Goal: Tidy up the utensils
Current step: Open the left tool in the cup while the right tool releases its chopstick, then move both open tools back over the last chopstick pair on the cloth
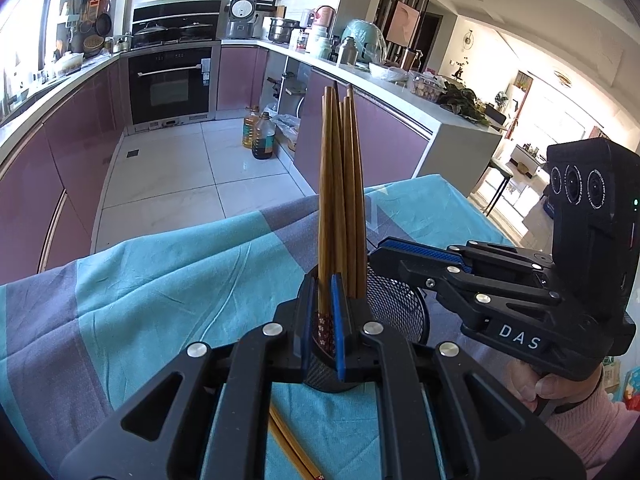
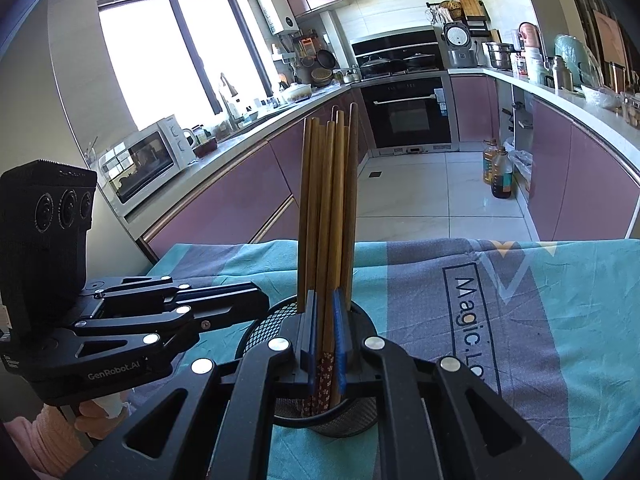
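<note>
Several brown chopsticks (image 1: 340, 184) stand upright in a black mesh holder (image 1: 400, 308) on the teal and grey cloth. In the left wrist view my left gripper (image 1: 323, 296) is shut on one chopstick with a floral end (image 1: 326, 330), its blue pads (image 1: 339, 320) pressing both sides just above the holder's rim. My right gripper (image 1: 376, 257) reaches in from the right to the same bundle. In the right wrist view the right gripper (image 2: 325, 308) is shut on chopsticks (image 2: 326, 200) with floral ends above the holder (image 2: 256, 332). The left gripper (image 2: 262, 300) comes in from the left.
Two loose chopsticks (image 1: 292, 448) lie on the cloth (image 1: 160, 300) under my left gripper. The cloth-covered table ends ahead, with tiled kitchen floor, purple cabinets and an oven (image 1: 170, 84) beyond. Oil bottles (image 1: 260, 134) stand on the floor. A hand in a pink sleeve (image 1: 580, 412) holds the right gripper.
</note>
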{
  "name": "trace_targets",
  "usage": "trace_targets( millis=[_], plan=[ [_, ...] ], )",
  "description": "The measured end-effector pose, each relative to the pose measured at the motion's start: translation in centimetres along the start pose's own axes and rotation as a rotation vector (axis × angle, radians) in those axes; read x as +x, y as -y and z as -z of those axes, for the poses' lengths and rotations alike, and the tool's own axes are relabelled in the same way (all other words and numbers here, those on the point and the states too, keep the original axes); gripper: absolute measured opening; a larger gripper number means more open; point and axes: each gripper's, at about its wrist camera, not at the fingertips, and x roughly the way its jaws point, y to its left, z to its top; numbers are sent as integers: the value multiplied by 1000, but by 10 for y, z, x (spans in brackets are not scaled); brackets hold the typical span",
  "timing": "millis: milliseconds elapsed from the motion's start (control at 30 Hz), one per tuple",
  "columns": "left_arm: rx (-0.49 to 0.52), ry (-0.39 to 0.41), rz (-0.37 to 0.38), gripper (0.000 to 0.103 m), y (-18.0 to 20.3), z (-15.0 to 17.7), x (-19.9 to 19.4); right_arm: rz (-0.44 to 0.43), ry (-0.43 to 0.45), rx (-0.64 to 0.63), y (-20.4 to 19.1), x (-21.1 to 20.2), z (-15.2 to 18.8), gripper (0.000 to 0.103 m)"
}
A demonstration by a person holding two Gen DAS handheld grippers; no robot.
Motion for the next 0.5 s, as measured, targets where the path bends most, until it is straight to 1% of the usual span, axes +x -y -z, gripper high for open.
trace_targets(
  millis=[33, 67, 100, 167, 233, 267, 400, 500],
  plan=[
    [0, 8, -5, 8, -1, 1, -1, -2, 4, -2, -1, -2, 1, 9],
    [-1, 19, -11, 8, -2, 2, -4, -4, 7, -4, -2, -4, 1, 12],
    [-3, 27, -15, 9, -2, 10, -9, -6, 10, -6, -3, -5, 2, 15],
    [-8, 55, -30, 13, -4, 16, -18, -19, 17, -17, -7, -11, 4, 17],
    [-14, 76, -54, 23, -4, 21, -26, -29, 26, -40, -14, -18, 7, 20],
    [-22, 86, -68, 29, -6, 24, -30, -36, 30, -54, -18, -22, 9, 24],
    [-37, 119, -115, 33, -11, 38, -47, -64, 40, -109, -34, -34, 20, 33],
    [-51, 139, -152, 37, -17, 49, -58, -95, 18, -136, -45, -36, 34, 38]
  ],
)
